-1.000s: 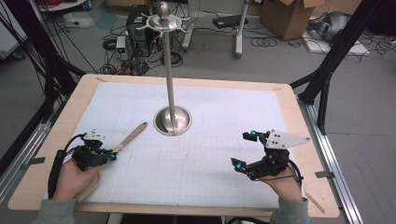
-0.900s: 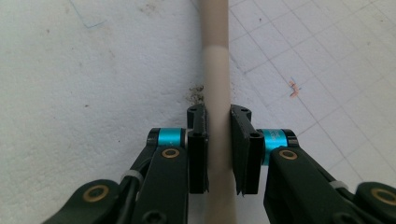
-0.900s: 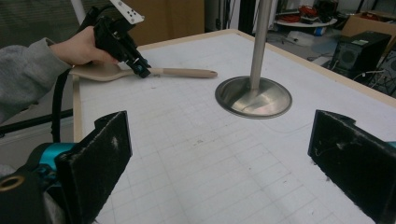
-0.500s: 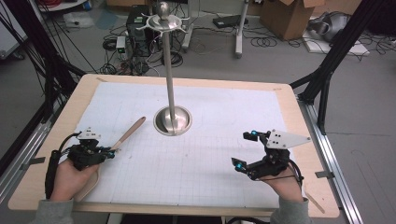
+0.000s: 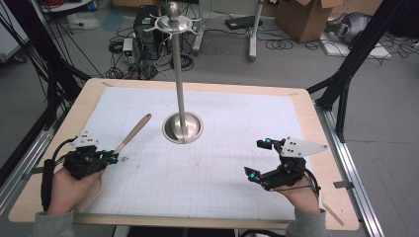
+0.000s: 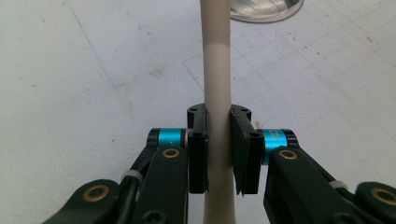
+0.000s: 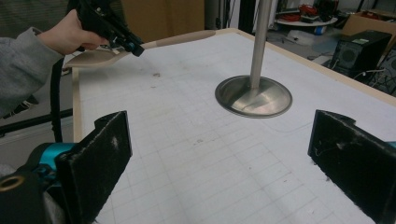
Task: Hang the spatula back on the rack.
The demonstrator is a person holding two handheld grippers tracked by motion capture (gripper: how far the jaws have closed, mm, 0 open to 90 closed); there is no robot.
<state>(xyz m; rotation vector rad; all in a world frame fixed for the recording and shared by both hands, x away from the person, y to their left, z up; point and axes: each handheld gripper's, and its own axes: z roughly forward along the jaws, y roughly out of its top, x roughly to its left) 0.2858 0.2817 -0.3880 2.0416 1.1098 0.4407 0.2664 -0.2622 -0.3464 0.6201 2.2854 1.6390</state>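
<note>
One wooden spoon [image 5: 132, 133], one metal stand [image 5: 182, 126], one gridded mat [image 5: 222, 163], two claws.

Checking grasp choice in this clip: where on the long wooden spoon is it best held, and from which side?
On the slim straight handle, near the bowl end, where the left gripper is already shut on the long wooden spoon. Come from the person's left edge of the table, jaws across the handle. The handle fits between the jaws; the wide flat bowl probably would not.

Wooden spoon [image 5: 132, 132] now slightly lifted.
</note>
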